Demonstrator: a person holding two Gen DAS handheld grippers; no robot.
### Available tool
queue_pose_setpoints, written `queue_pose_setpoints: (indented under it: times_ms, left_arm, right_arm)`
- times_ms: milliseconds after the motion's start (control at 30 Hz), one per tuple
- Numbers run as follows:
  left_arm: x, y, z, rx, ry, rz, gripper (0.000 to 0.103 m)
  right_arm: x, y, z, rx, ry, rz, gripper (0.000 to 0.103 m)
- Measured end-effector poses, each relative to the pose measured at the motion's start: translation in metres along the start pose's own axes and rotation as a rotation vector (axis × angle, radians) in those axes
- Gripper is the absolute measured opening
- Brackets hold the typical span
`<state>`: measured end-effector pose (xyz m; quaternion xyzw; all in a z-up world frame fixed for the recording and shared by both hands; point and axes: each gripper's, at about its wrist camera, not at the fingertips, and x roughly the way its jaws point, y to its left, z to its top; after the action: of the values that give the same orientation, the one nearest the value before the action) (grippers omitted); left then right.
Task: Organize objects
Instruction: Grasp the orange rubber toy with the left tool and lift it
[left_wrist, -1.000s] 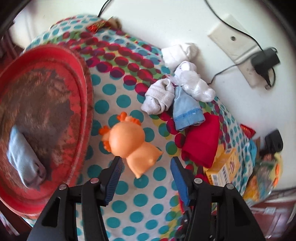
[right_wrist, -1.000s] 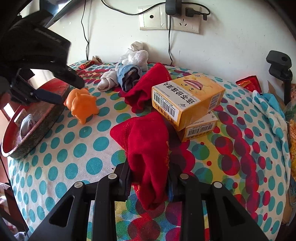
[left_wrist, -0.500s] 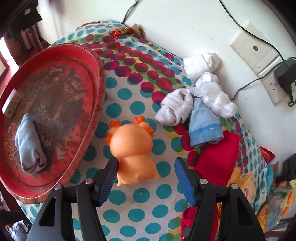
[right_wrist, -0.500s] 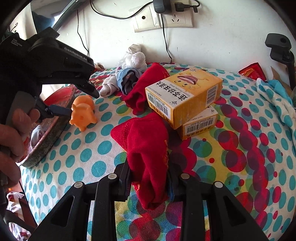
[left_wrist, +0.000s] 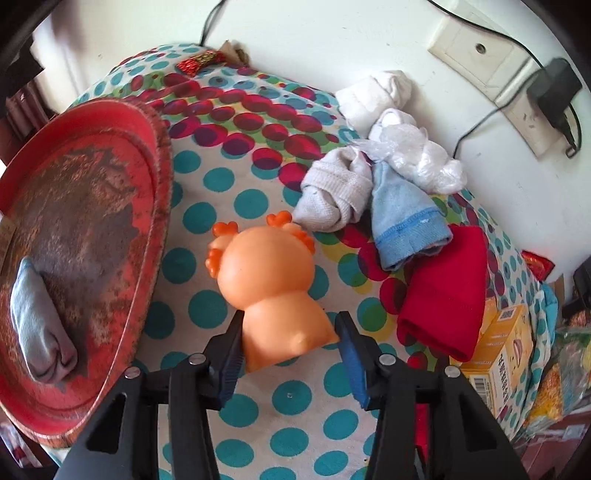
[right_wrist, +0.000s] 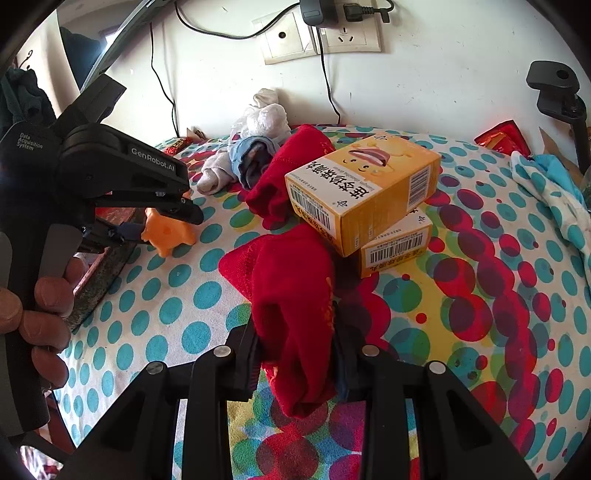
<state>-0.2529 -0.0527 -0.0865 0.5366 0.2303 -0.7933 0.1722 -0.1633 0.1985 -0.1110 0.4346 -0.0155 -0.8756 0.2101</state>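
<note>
An orange rubber animal toy (left_wrist: 269, 280) lies on the dotted tablecloth beside the red round tray (left_wrist: 155, 177). My left gripper (left_wrist: 290, 325) points down over it; its jaws are closing, and the blue pads (left_wrist: 232, 350) touch both flanks of the toy's lower body. From the right wrist view the same toy (right_wrist: 168, 234) sits between the left gripper's fingers. My right gripper (right_wrist: 297, 343) is shut on a red sock (right_wrist: 291, 295), which drapes up and over the jaws.
Two yellow boxes (right_wrist: 362, 184) are stacked mid-table. Behind the toy lie a white sock (left_wrist: 336, 192), a blue sock (left_wrist: 406, 225) and another red sock (left_wrist: 443, 291). A grey-blue sock (left_wrist: 37, 317) rests in the tray. A hand (right_wrist: 40, 306) holds the left gripper. A charger (left_wrist: 554, 88) is plugged into the wall.
My left gripper came down and forward over the orange toy, and its jaws narrowed onto the toy's body. The right gripper stayed put, still holding the red sock.
</note>
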Motion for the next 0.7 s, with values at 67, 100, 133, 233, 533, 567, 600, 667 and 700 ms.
queue_pose_setpoints:
  times_ms: [67, 100, 133, 233, 533, 567, 600, 667, 700]
  left_arm:
    - [-0.002, -0.002, -0.001, 0.033, -0.009, -0.002, 0.048]
    - [-0.002, -0.002, -0.001, 0.041, -0.011, -0.003, 0.048]
    - [-0.003, -0.003, -0.002, 0.053, -0.016, 0.0, 0.048]
    - [-0.006, -0.005, -0.004, 0.088, -0.023, 0.002, 0.048]
    - [-0.024, -0.009, -0.023, 0.208, -0.056, -0.003, 0.048]
    - [-0.026, -0.01, -0.026, 0.222, -0.061, -0.001, 0.048]
    - [-0.03, -0.009, -0.029, 0.238, -0.071, -0.004, 0.048]
    - [-0.036, -0.009, -0.034, 0.264, -0.087, -0.011, 0.048]
    - [-0.038, -0.009, -0.036, 0.276, -0.093, -0.008, 0.048]
  right_arm:
    - [0.0, 0.001, 0.0, -0.001, 0.0, -0.005, 0.03]
    - [0.0, 0.001, 0.0, 0.001, -0.001, -0.005, 0.03]
    - [0.0, 0.001, 0.0, 0.003, -0.001, -0.004, 0.03]
    - [0.001, 0.001, 0.0, 0.006, -0.002, -0.007, 0.03]
    - [0.002, 0.006, 0.0, -0.014, 0.0, -0.041, 0.029]
    - [0.002, 0.006, 0.0, -0.015, 0.0, -0.043, 0.029]
    - [0.002, 0.006, 0.0, -0.014, 0.0, -0.042, 0.029]
    - [0.002, 0.007, 0.0, -0.011, -0.001, -0.045, 0.029]
    - [0.002, 0.007, 0.0, -0.011, -0.002, -0.046, 0.029]
